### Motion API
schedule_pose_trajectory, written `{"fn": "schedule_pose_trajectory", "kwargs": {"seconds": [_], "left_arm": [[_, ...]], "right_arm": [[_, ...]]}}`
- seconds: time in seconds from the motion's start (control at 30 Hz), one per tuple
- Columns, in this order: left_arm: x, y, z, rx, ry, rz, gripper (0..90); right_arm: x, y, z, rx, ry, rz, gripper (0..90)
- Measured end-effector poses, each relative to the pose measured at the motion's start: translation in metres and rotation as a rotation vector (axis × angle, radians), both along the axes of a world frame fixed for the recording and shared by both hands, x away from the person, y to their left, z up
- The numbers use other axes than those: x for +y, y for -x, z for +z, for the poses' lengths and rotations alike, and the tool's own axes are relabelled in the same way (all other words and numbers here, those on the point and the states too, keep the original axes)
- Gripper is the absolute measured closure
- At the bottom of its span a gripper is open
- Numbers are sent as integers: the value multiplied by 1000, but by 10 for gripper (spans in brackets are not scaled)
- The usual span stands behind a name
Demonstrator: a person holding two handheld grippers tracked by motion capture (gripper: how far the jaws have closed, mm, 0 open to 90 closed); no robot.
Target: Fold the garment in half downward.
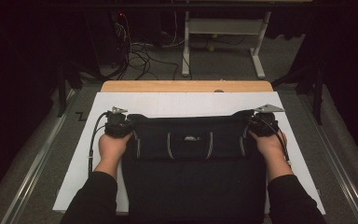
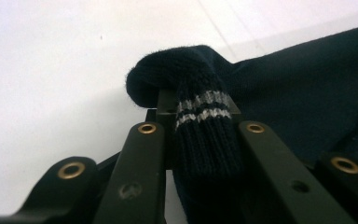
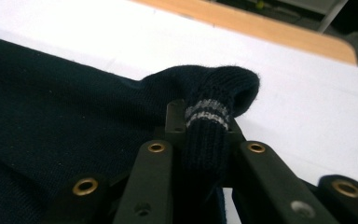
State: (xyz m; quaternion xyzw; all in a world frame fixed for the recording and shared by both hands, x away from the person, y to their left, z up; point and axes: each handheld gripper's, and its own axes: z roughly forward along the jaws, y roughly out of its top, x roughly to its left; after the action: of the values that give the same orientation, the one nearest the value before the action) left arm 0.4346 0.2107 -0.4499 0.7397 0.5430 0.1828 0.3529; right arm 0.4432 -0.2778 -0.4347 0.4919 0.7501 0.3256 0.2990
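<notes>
Grippers, two, hand-held. Left gripper (image 1: 118, 125) was clamped on the left far corner of a dark knit sweater (image 1: 193, 172); right gripper (image 1: 262, 124) was clamped on the right far corner. In each gripper view the jaws stood narrow, with a ribbed band bearing two pale stripes (image 2: 200, 107) pinched between them and a fold of knit bulging past the tips.

Sweater: navy or black, lying flat on a white board (image 1: 186, 103), its near part reaching the table's near edge between the person's forearms. Far portion looked folded over, showing pale striped trim and a small label (image 1: 192, 138) at centre. Held at both corners at once, likely so the fold would travel evenly and the edge stay straight.

Board: rested on a wooden table (image 1: 186, 86), whose far strip showed beyond it.

Beyond the table: grey floor, cables (image 1: 140, 56), a white desk frame (image 1: 223, 42).

Containers: none seen.
</notes>
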Motion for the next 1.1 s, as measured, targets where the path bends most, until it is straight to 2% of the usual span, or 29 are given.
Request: {"fn": "schedule_pose_trajectory", "kwargs": {"seconds": [0.1,0.17,0.23,0.33,0.43,0.53,0.6,0.73,0.83,0.93,1.03,1.1], "left_arm": [[3,-2,-4,24,26,6,694],[7,-2,-5,23,28,8,650],[10,-1,-6,25,38,19,587],[15,4,-6,16,53,43,435],[20,10,-6,12,64,43,358],[24,18,-4,-2,89,42,331],[24,24,-1,-9,114,33,326],[14,40,4,-33,125,-30,329],[1,52,4,-35,120,-85,332],[-9,58,-1,-2,123,-121,341],[-18,59,-8,29,104,-150,391],[-22,60,-12,47,99,-164,425]], "right_arm": [[-1,-3,-10,32,1,-12,793],[-1,-5,-13,54,1,-15,780],[-1,-5,-13,54,-9,-20,744],[-1,-5,-12,61,-20,-34,574],[-4,0,-6,54,-50,-39,459],[-8,9,-1,52,-77,-38,414],[-10,17,2,33,-91,-32,411],[-11,34,6,13,-114,-8,408],[-8,45,7,9,-124,20,408],[-2,54,5,10,-122,48,425],[4,58,-2,40,-115,79,463],[7,58,-8,77,-124,97,480]]}}
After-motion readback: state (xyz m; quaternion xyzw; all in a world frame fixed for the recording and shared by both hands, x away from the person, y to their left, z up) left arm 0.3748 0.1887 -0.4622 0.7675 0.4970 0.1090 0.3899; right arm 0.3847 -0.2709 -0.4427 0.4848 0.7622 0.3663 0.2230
